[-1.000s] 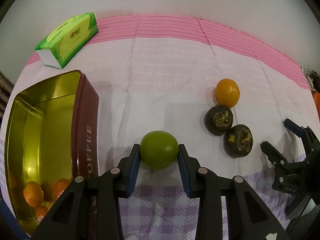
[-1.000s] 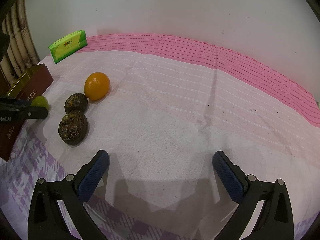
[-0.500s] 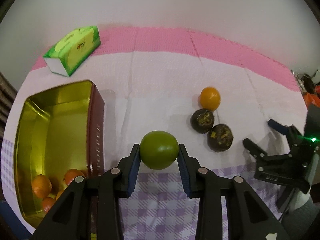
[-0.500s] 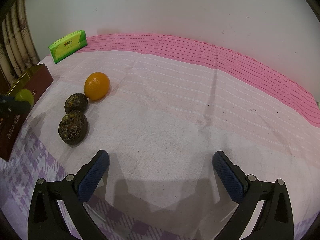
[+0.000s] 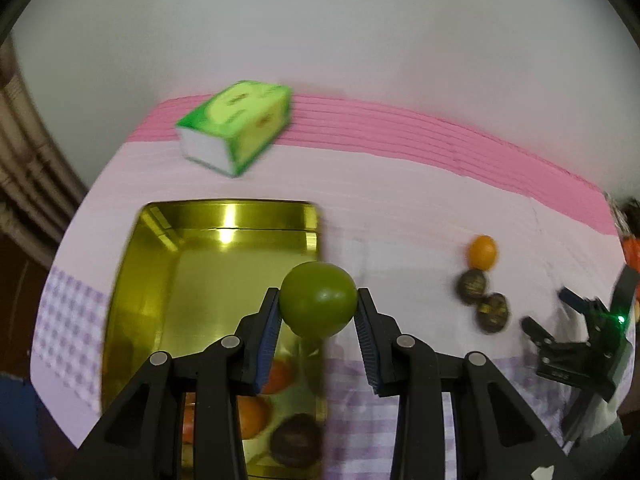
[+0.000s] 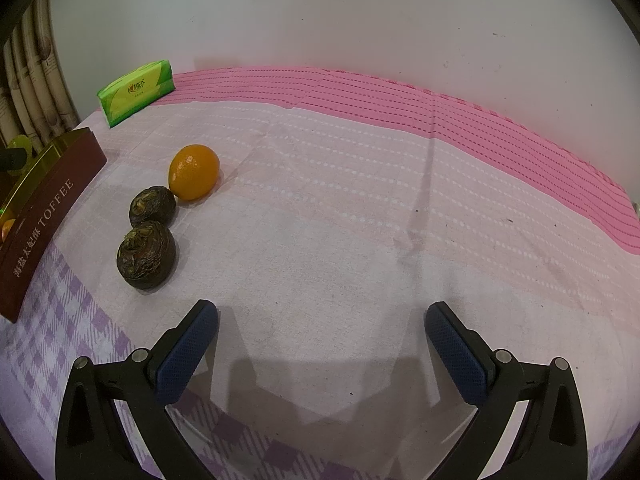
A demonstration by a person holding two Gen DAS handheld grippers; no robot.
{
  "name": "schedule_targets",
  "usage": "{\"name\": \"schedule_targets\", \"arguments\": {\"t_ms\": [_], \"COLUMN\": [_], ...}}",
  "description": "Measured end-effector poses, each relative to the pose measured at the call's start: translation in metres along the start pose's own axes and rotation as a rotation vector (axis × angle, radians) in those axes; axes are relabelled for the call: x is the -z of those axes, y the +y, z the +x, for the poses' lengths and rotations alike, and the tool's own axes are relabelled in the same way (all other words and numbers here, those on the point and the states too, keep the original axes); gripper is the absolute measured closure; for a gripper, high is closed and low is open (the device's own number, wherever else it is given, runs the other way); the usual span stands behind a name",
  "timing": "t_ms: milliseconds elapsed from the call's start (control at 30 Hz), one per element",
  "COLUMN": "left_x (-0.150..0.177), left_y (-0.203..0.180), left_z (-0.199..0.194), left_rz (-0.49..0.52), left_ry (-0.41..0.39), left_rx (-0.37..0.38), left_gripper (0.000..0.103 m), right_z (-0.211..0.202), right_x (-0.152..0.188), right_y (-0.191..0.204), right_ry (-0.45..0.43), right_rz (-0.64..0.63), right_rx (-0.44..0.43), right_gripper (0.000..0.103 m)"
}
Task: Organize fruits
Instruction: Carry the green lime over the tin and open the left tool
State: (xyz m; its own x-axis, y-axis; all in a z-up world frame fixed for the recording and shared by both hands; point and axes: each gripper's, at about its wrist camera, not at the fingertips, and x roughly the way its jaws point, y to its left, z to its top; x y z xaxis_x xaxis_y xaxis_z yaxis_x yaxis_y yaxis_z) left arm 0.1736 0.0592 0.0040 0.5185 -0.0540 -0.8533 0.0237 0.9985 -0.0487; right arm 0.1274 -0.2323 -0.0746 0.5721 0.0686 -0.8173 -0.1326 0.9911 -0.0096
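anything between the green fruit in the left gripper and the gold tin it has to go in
Nothing visible does. The round green fruit, held by the left gripper, hangs over the right wall of the open gold-lined metal tin. The tin has no lid, and the fruit already inside lies at its near end.

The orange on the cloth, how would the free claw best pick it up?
Grip the orange across its round middle, coming from above. The right claw hangs open nearby, and a dark fruit touches the orange's near-left side, so pinch across the free sides.

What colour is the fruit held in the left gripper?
Green fruit, clearest in the left wrist view, clamped in the left gripper.
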Motion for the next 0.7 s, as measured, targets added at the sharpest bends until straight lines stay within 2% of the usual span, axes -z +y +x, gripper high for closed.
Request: {"name": "schedule_targets", "arguments": {"t_ms": [100,367,700], "left_x": [0.0,0.006,0.015], "left_y": [0.025,0.072,0.091], "left_z": [0.006,0.035,0.059], "left_rz": [-0.041,-0.116,-0.144], "left_ry": [0.011,0.086,0.142], "left_rx": [-0.04,-0.072,-0.086], "left_gripper": [0.07,0.07,0.07], "right_z": [0.0,0.0,0.0], "right_x": [0.0,0.0,0.0], "right_y": [0.0,0.0,0.0], "right_ry": [0.0,0.0,0.0], "right_rz": [0.0,0.0,0.001], "right_rx": [0.0,0.0,0.0], "right_gripper": [0.0,0.0,0.0]}}
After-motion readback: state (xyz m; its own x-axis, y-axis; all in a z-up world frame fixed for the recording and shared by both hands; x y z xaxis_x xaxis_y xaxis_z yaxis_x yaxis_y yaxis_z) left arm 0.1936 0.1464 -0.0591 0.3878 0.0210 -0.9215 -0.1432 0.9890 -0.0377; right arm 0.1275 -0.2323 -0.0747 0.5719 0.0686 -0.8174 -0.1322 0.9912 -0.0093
